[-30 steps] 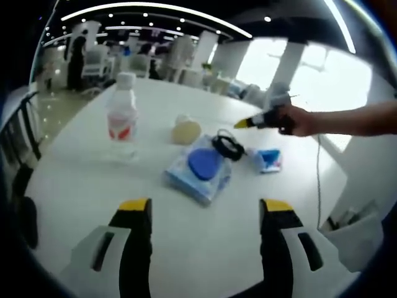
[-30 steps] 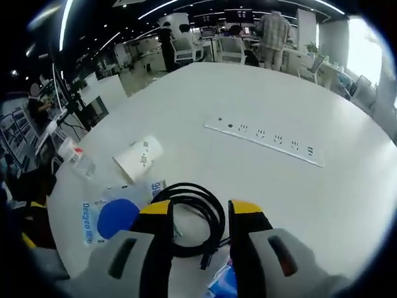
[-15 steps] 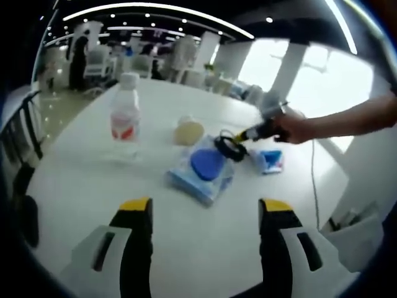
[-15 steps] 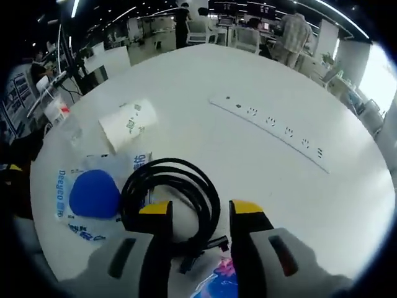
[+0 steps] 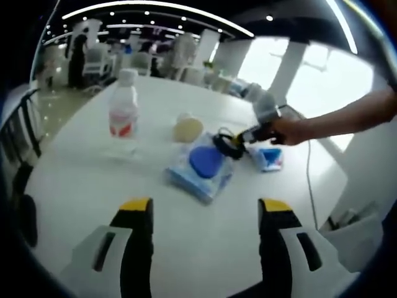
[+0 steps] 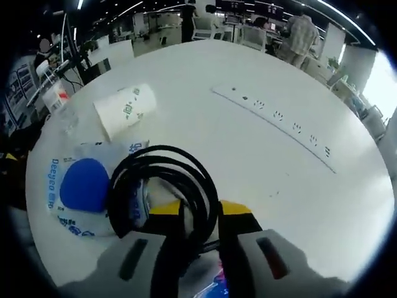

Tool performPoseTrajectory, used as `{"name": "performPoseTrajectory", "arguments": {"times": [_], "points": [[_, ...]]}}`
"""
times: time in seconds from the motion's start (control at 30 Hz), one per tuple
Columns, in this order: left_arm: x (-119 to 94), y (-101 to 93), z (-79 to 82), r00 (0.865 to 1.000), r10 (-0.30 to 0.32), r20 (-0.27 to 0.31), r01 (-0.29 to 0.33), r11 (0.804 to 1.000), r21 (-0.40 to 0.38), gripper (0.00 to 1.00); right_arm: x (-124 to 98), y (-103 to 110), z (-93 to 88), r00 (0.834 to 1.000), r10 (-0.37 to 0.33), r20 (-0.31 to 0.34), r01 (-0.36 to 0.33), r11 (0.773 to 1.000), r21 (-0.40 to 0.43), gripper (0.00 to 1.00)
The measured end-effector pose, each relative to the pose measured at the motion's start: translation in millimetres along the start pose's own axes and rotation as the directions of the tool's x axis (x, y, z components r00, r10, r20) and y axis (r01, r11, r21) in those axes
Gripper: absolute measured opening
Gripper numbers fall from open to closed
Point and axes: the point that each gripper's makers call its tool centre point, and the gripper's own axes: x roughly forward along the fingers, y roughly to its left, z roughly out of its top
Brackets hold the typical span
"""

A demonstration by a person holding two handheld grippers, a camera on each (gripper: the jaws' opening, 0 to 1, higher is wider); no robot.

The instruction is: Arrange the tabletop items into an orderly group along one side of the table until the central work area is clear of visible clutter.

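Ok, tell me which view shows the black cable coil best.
The right gripper view: the black cable coil lies large, right at the right claw. In the left gripper view it is small and far off.

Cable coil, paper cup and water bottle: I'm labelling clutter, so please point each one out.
cable coil [image 6: 162, 180], right gripper view, on the top arc of the black loops.
paper cup [image 6: 126, 110], right gripper view, on its printed side wall.
water bottle [image 5: 123, 115], left gripper view, on its red label.
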Motion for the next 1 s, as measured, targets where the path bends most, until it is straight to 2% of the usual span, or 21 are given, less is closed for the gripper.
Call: {"name": "performPoseTrajectory", "arguments": {"times": [0.07, 0.23, 0.33, 0.5, 0.57, 0.77, 0.8, 0.93, 1.0], "points": [[0, 0.1, -0.1, 1.0, -0.001, 0.0, 0.001, 1.0, -0.001, 0.65, 0, 0, 0.2, 1.0, 0.003, 0.0, -0.003, 0.999, 0.033, 0.09], [0, 1.4, -0.9, 1.0, 0.002, -0.002, -0.002, 1.0, -0.008, 0.64, -2, 3, -1.5, 1.0, 0.005, -0.005, -0.005, 0.999, 0.045, 0.06], [0, 1.1, 0.2, 1.0, 0.0, 0.004, 0.0, 1.0, -0.009, 0.63, -4, 6, -3.6, 1.0, 0.014, 0.003, -0.014, 0.996, 0.091, 0.06], [-1, -0.3, 2.3, 1.0, -0.002, 0.013, 0.002, 1.0, -0.005, 0.62, -17, 8, -1.3, 0.998, -0.002, 0.055, -0.004, 0.993, 0.115, 0.06], [-1, -1.0, 1.9, 1.0, -0.004, 0.01, 0.004, 1.0, -0.005, 0.62, -27, 11, 3.3, 0.997, -0.005, 0.074, -0.003, 0.994, 0.112, 0.06], [-2, -8.6, 5.8, 0.999, -0.028, 0.024, 0.028, 1.0, -0.011, 0.64, -36, 2, 25.3, 0.99, -0.02, 0.143, 0.005, 0.995, 0.101, 0.06], [-3, -8.9, 5.7, 0.999, -0.027, 0.021, 0.027, 1.0, -0.006, 0.64, -46, 4, 29.9, 0.988, -0.021, 0.151, 0.005, 0.994, 0.108, 0.06], [-4, -9.4, 6.8, 0.999, -0.028, 0.027, 0.028, 1.0, -0.008, 0.64, -59, 1, 42.0, 0.98, -0.034, 0.197, 0.014, 0.995, 0.101, 0.06], [-5, -12.0, 9.1, 0.999, -0.037, 0.038, 0.038, 0.999, -0.016, 0.64, -73, 1, 50.1, 0.975, -0.045, 0.219, 0.025, 0.995, 0.097, 0.06]]}}
